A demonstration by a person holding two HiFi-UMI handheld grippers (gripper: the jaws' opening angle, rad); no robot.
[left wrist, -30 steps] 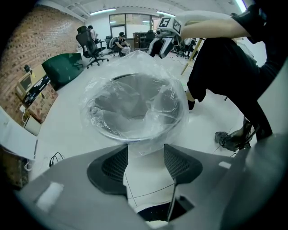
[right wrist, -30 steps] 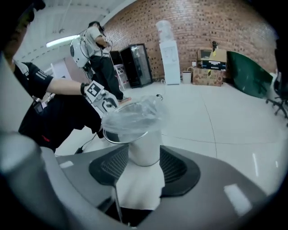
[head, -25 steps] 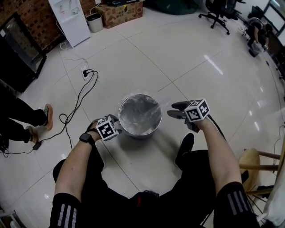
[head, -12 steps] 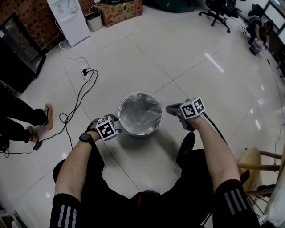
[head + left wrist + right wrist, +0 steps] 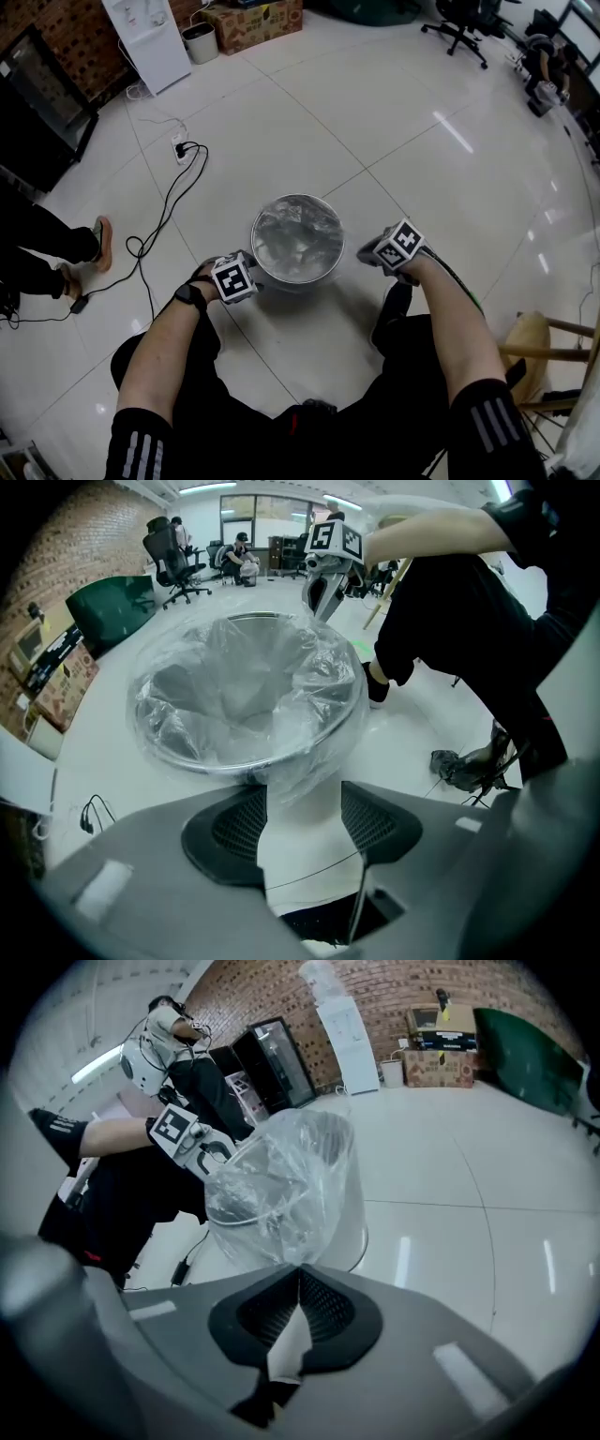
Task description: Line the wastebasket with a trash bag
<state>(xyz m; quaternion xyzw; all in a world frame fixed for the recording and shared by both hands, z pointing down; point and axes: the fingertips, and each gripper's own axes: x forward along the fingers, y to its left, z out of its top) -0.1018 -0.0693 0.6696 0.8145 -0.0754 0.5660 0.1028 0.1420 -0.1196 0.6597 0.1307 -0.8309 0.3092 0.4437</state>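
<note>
Wastebasket (image 5: 298, 278): round, shiny metal, standing on glossy white floor (image 5: 375, 122) between both grippers.
Bag (image 5: 295, 234): clear, crinkled film lining it and draped over the rim.
Left gripper (image 5: 302, 803): jaws apart, loose film hanging between.
Right gripper (image 5: 298, 1271): jaws closed, pinching film.

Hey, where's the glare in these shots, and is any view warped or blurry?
Head view: bright streaks of ceiling-light glare on the glossy floor, otherwise reasonably sharp, with the edges bowed. Left gripper view: strong fisheye bending, black corners, the trash bag glinting but crisp. Right gripper view: the same fisheye and dark corners, light bars reflected on the tiles, the close foreground soft.
</note>
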